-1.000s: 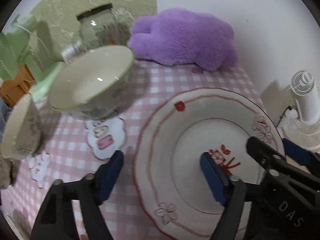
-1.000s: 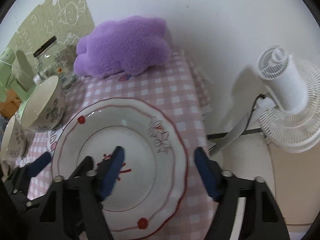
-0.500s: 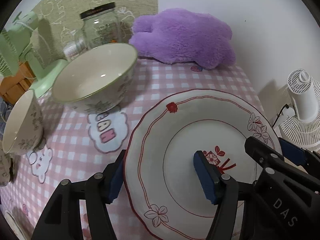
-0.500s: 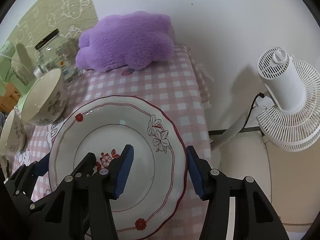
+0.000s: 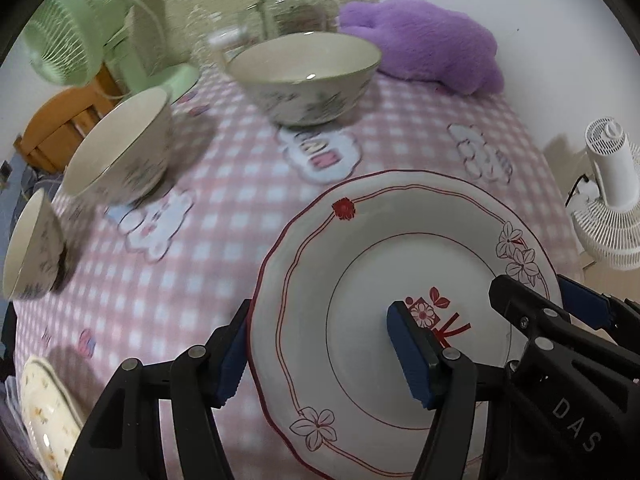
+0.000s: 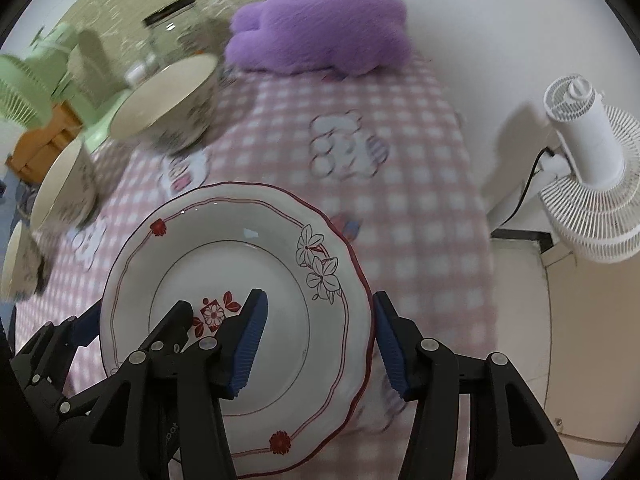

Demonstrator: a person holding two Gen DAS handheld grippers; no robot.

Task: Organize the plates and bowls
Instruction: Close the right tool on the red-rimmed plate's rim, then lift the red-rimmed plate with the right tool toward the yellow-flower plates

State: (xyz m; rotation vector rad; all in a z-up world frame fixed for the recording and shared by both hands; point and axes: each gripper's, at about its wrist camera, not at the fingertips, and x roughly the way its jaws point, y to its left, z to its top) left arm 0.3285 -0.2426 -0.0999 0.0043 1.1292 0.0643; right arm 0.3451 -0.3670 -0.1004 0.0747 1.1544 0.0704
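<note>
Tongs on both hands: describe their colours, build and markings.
The left tongs and the right tongs look alike: black angular plastic arms with round silver screw heads, each finger tipped with a ribbed blue pad. White letters "DAS" show on the right tongs' black body in the left wrist view. No cables, sleeves or hands show.

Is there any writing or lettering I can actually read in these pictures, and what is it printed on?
"DAS": on the black body of the right gripper, seen from the left wrist camera; it may be part of a longer word.
A red mark like a "K": in the middle of the plate, beside a small flower square; possibly just decoration.
Cloud patch on the tablecloth, near the big bowl: lettering too blurred to read.
Glass jar: nothing readable.
</note>
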